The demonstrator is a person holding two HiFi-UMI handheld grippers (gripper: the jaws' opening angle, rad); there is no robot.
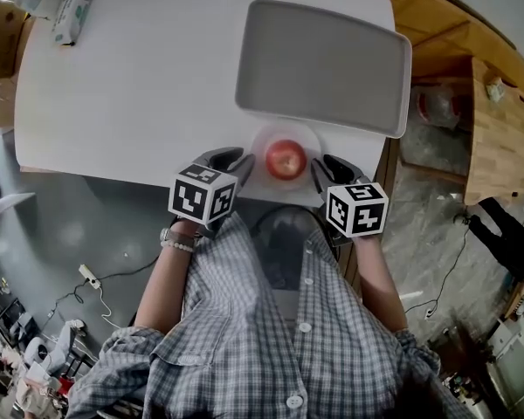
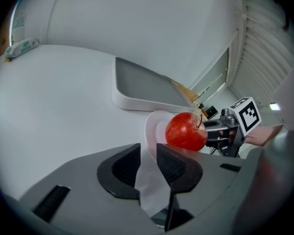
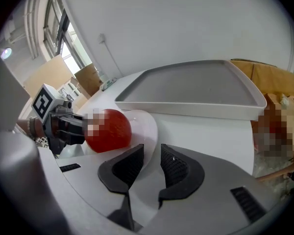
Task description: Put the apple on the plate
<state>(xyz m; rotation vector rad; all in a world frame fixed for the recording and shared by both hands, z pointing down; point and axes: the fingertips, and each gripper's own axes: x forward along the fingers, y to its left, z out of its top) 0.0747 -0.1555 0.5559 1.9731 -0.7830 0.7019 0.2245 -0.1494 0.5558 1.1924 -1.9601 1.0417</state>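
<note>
A red apple (image 1: pixel 286 159) (image 2: pixel 186 131) (image 3: pixel 108 130) rests on a small white plate (image 1: pixel 307 138) (image 2: pixel 154 126) (image 3: pixel 148 124) at the near edge of the white table (image 1: pixel 140 85). My left gripper (image 1: pixel 242 162) (image 2: pixel 148 153) is at the plate's left rim, and the rim runs between its jaws, which are closed onto it. On the plate's right rim my right gripper (image 1: pixel 319 171) (image 3: pixel 152 155) is shut the same way. Each gripper view shows the other gripper beyond the apple.
A large grey tray (image 1: pixel 323 64) (image 2: pixel 147 89) (image 3: pixel 196 89) lies just behind the plate. A tissue pack (image 1: pixel 73 11) sits at the table's far left corner. Wooden furniture (image 1: pixel 498 120) stands to the right. The table's front edge is right under both grippers.
</note>
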